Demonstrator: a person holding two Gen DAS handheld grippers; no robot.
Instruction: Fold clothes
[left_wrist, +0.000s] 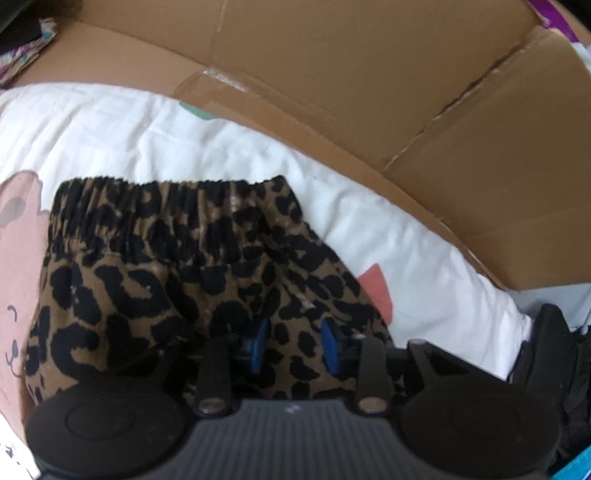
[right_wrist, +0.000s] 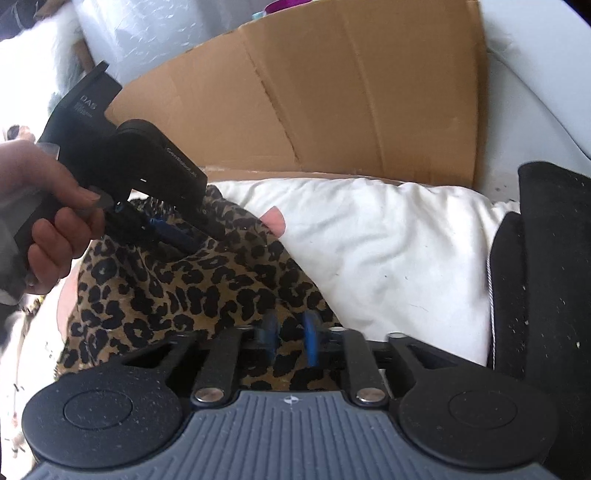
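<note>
Leopard-print shorts (left_wrist: 166, 266) lie on white bedding (left_wrist: 184, 140), with the gathered elastic waistband (left_wrist: 147, 199) on the far side. My left gripper (left_wrist: 294, 345) points down at the near part of the cloth. Its blue pads (left_wrist: 330, 347) stand apart and the fabric lies flat in the gap, not pinched. In the right wrist view a hand (right_wrist: 55, 229) holds the left gripper (right_wrist: 177, 236) over the far end of the shorts (right_wrist: 192, 291). My right gripper (right_wrist: 290, 338) hovers over their near edge, jaws apart, blue pads (right_wrist: 310, 341) blurred, nothing clamped.
A flattened cardboard box (left_wrist: 369, 92) stands behind the bedding (right_wrist: 388, 251) and shows in the right wrist view too (right_wrist: 332, 92). A black garment (right_wrist: 546, 277) lies at the right. A pink cartoon print (left_wrist: 18, 277) marks the sheet left of the shorts.
</note>
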